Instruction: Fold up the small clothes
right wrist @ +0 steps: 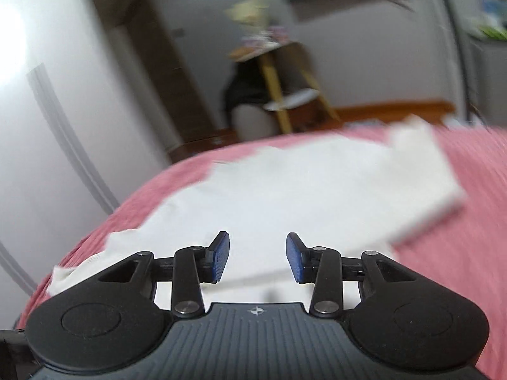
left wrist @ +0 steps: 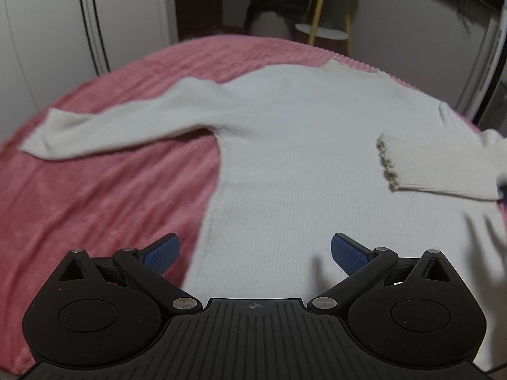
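A white knit sweater [left wrist: 294, 145] lies flat on a pink blanket [left wrist: 95, 196]. One sleeve [left wrist: 104, 129] stretches out to the left; the other sleeve [left wrist: 437, 167], with a frilled cuff, is folded in over the body at the right. My left gripper [left wrist: 255, 255] hovers above the sweater's near hem, open wide, nothing between its blue pads. In the blurred right wrist view the sweater [right wrist: 285, 190] spreads ahead on the blanket [right wrist: 475, 190]. My right gripper [right wrist: 257, 258] hangs above it, open with an empty gap between the pads.
White wardrobe doors [left wrist: 63, 31] stand at the left. Beyond the bed's far edge is a yellow-legged side table [left wrist: 326, 15] with small items on top, and a dark garment [left wrist: 272, 3] draped over something pale beside it.
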`<state>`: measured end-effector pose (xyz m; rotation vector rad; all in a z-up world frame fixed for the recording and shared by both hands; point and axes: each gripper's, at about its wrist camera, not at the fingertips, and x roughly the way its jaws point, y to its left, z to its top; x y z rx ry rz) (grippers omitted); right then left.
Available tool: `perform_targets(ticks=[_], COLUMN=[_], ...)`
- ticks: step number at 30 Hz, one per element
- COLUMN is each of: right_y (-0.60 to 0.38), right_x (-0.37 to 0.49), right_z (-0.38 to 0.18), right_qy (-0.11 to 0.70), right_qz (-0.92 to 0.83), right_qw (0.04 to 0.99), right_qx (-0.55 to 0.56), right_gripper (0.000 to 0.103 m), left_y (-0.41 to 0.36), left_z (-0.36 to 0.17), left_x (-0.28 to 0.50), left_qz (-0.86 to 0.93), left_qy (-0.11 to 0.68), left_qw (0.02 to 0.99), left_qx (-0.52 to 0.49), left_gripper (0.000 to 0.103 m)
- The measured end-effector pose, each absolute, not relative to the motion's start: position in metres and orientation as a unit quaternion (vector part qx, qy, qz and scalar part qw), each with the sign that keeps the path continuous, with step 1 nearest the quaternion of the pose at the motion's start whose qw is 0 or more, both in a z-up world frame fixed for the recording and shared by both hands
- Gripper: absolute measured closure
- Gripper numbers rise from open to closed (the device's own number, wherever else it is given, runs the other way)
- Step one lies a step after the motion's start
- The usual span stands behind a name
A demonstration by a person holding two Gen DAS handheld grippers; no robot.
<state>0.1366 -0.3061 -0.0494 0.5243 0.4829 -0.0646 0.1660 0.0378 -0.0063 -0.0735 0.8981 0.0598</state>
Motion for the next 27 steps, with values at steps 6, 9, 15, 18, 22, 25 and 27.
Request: perform_targets(ticks=[6, 9, 15, 18, 22, 25, 27], right_y=[-0.348, -0.360, -0.348, -0.352, -0.355, -0.356, -0.356], right_x=[0.100, 0.109, 0.113, 0.115, 0.119, 0.122, 0.124], right_z=[-0.076, -0.084, -0.081, -0.081, -0.085, -0.085, -0.086], right_qy=[0.254, 0.242, 0.243, 0.239, 0.239, 0.237, 0.234], right_qz=[-0.124, -0.122, -0.101, -0.098, -0.093, -0.088, -0.084], right_qw=[0.918, 0.916, 0.921, 0.916, 0.913, 0.912, 0.911], right_qx=[0.278, 0.295, 0.288, 0.306, 0.318, 0.324, 0.329], right_gripper=[0.064, 0.061, 0.052, 0.047, 0.045, 0.043, 0.043], left_y=[0.001, -0.019, -0.034, -0.039, -0.046, -0.049, -0.045], left_z=[-0.005, -0.007, -0.040, -0.038, -0.033, -0.032, -0.030], left_x=[0.210, 0.240, 0.294, 0.301, 0.308, 0.313, 0.314], left_qz=[-0.073, -0.105, -0.134, -0.140, -0.166, -0.157, -0.147], left_qy=[0.433, 0.435, 0.487, 0.472, 0.477, 0.490, 0.488], left_qw=[0.895, 0.886, 0.832, 0.840, 0.834, 0.833, 0.835], left_qx=[-0.084, -0.124, -0.227, -0.226, -0.223, -0.205, -0.207], left_gripper=[0.000, 0.000, 0.029, 0.042, 0.066, 0.093, 0.096])
